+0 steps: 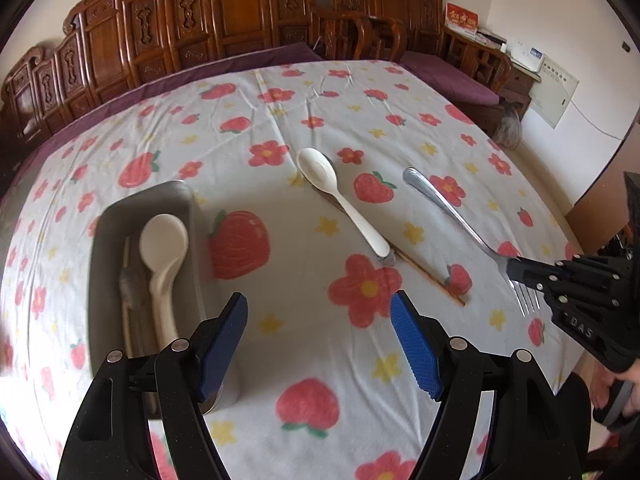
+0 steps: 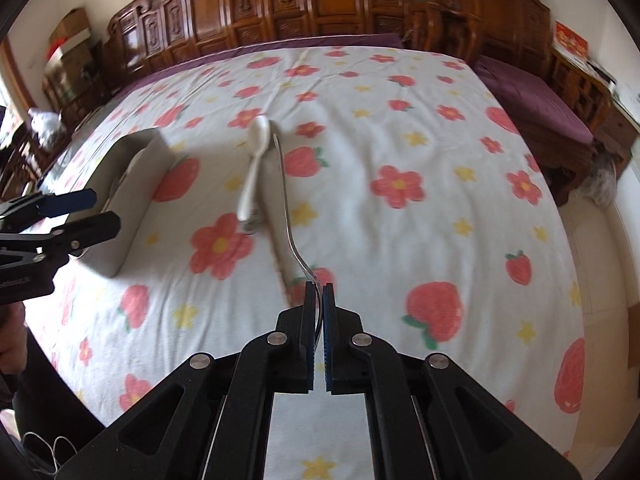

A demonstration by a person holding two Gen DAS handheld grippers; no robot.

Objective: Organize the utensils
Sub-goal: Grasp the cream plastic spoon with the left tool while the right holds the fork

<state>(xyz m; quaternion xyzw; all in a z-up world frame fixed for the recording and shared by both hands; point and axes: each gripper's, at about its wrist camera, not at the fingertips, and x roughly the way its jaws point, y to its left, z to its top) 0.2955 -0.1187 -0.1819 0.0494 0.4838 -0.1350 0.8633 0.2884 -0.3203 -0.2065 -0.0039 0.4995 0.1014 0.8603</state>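
Note:
My right gripper (image 2: 319, 286) is shut on a metal fork (image 2: 285, 196) near its tines, handle pointing away over the cloth; it also shows in the left wrist view (image 1: 516, 274) with the fork (image 1: 448, 212). A white spoon (image 1: 340, 198) lies mid-table on top of another utensil; it also shows in the right wrist view (image 2: 253, 170). A thin chopstick (image 1: 432, 280) lies beside it. A metal tray (image 1: 116, 220) at left holds a white spoon (image 1: 164, 256) and other utensils. My left gripper (image 1: 318, 306) is open and empty, just right of the tray.
The table has a white cloth (image 1: 280, 128) with strawberries and flowers. Carved wooden chairs (image 1: 224, 20) line the far side. The table's right edge (image 1: 568, 224) drops to the floor. The tray (image 2: 132, 184) and left gripper (image 2: 100, 210) show in the right wrist view.

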